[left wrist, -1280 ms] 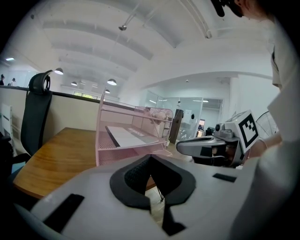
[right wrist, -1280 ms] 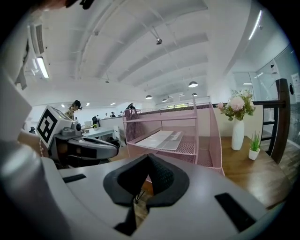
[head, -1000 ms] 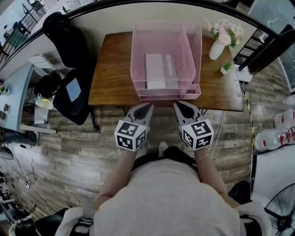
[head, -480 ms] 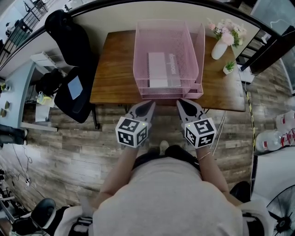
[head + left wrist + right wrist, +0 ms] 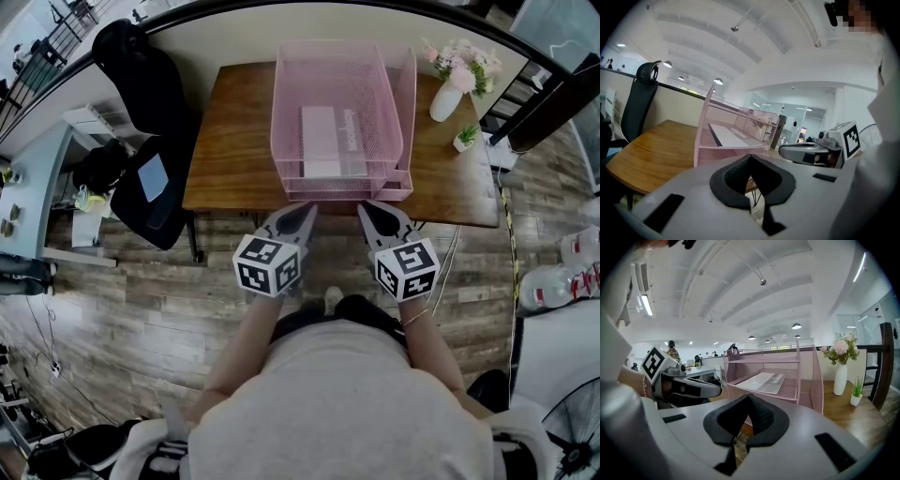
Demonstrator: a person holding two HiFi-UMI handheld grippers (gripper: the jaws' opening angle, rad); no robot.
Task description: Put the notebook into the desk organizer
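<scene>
A pink mesh desk organizer (image 5: 342, 103) stands on the wooden table (image 5: 234, 141). A pale grey notebook (image 5: 330, 141) lies flat in one of its trays; it also shows in the left gripper view as the notebook (image 5: 733, 136) and in the right gripper view as the notebook (image 5: 765, 382). My left gripper (image 5: 306, 208) and right gripper (image 5: 364, 208) hang side by side just off the table's near edge, in front of the organizer. Both are shut with nothing between the pads. In the gripper views the organizer (image 5: 717, 140) (image 5: 787, 376) sits a short way beyond the jaws.
A white vase of pink flowers (image 5: 448, 84) and a small potted plant (image 5: 459, 138) stand on the table's right end. A black office chair (image 5: 141, 141) is at the table's left. Wooden floor lies below the grippers.
Nothing has moved but the head view, which has shifted slightly. Both grippers stay shut in front of the table edge.
</scene>
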